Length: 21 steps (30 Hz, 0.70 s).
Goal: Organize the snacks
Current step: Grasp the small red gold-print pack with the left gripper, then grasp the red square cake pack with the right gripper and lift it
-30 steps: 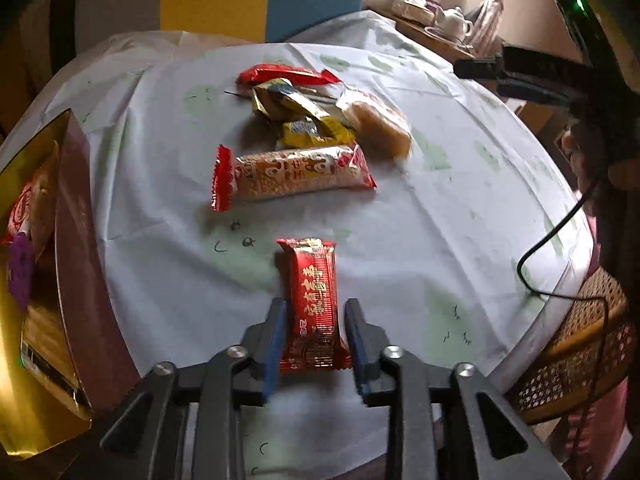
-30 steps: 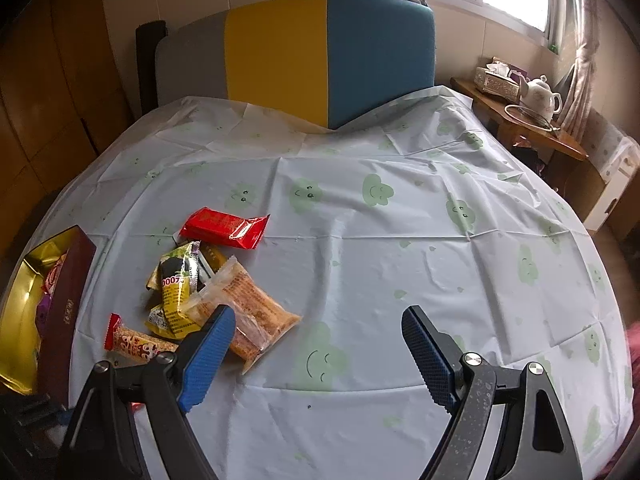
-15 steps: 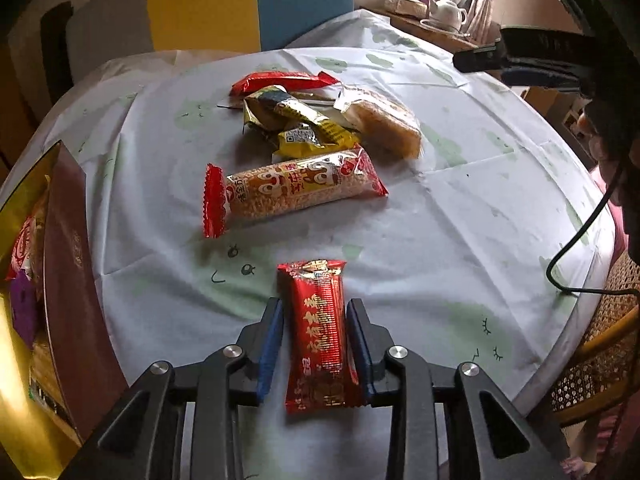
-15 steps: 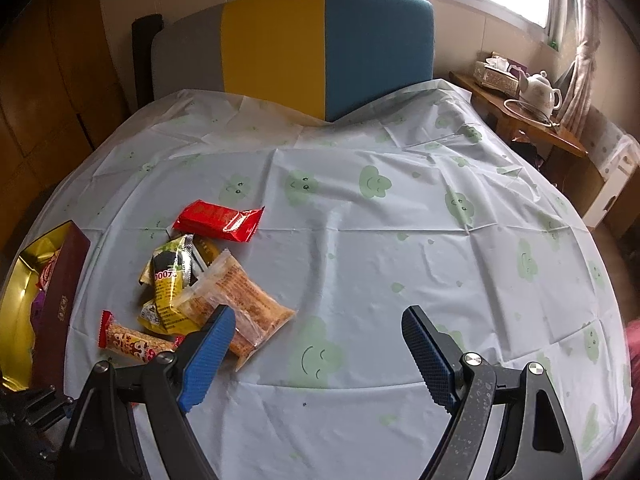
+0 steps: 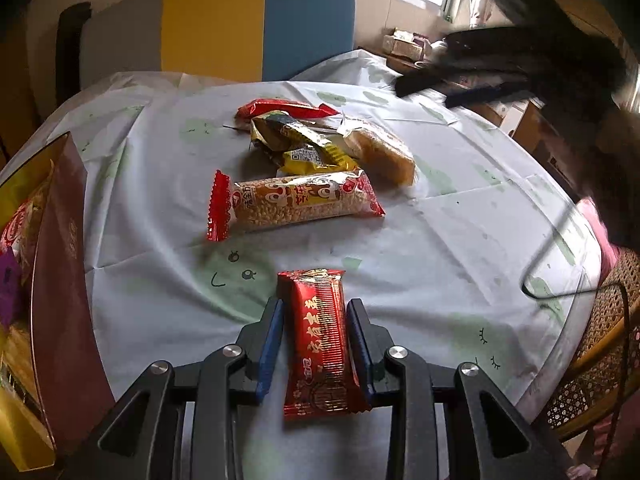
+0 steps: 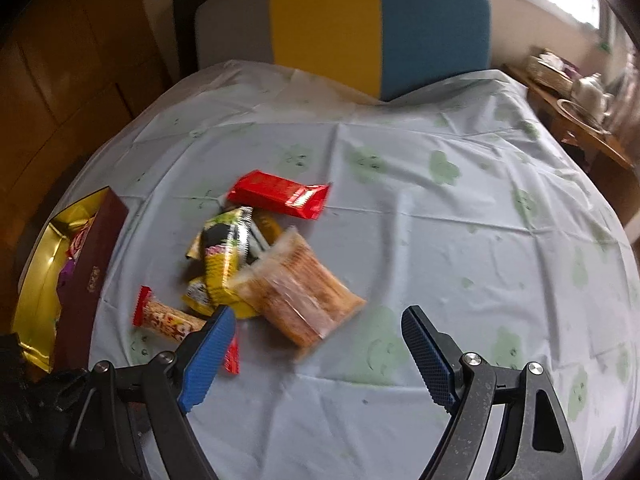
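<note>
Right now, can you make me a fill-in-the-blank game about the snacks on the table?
1. The left gripper is closed on a snack bar whose wrapper is ___.
2. The right gripper has its jaws ___ with nothing between them.
3. The box at the table's left edge is gold on the ___.
4. The chair behind the table is grey, yellow and ___.

Missing words: red; open; inside; blue

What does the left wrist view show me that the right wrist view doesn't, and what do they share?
Only the left wrist view: the left tool shut on a red snack bar, plus a black cable at the table edge. Only the right wrist view: the right tool open and empty, and a white teapot on the side table. Both: the pile of snacks, including the clear-wrapped cake, and the gold-lined box.
</note>
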{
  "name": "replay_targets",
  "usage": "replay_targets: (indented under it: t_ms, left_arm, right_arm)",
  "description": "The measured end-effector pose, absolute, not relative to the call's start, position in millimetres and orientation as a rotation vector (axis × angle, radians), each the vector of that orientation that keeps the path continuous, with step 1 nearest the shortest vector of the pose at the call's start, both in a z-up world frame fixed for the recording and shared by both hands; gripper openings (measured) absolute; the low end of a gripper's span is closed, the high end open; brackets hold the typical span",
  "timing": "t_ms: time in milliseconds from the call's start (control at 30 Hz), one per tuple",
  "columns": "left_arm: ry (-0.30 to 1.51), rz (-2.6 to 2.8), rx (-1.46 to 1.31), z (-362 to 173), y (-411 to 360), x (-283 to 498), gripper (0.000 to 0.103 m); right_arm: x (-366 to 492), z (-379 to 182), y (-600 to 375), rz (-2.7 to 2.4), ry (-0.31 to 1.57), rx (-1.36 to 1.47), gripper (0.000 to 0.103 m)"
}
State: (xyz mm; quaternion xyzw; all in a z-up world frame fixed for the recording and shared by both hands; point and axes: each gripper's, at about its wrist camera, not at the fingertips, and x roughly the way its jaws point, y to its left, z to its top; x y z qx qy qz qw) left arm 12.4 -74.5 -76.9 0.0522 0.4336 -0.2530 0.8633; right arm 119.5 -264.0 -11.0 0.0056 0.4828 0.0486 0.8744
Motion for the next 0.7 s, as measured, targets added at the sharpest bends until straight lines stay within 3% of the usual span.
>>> replay_targets:
  t_ms: [100, 233, 633, 700]
  left_arm:
    - [0.902, -0.546, 0.087, -77.0, -69.9, 12.5, 0.033]
    - [0.897, -0.558, 0.076, -76.9, -67.2, 11.3, 0.033]
    - [0.908, -0.581, 0.034, -76.7, -58.3, 14.0, 0.033]
    - [0.91, -0.584, 0.027, -77.0, -56.5, 15.2, 0.033]
  right_arm:
    - [145.1, -7.0, -252.2, 0.13, 1.0, -0.044, 0.084]
    - [190.0, -11.8, -236.1, 0.167, 1.029, -0.143, 0.072]
    - [290.4, -70.7, -200.6, 0.321, 1.224, -0.318, 0.072]
    - [298.4, -82.4, -205.5, 0.296, 1.239, -0.292, 0.064]
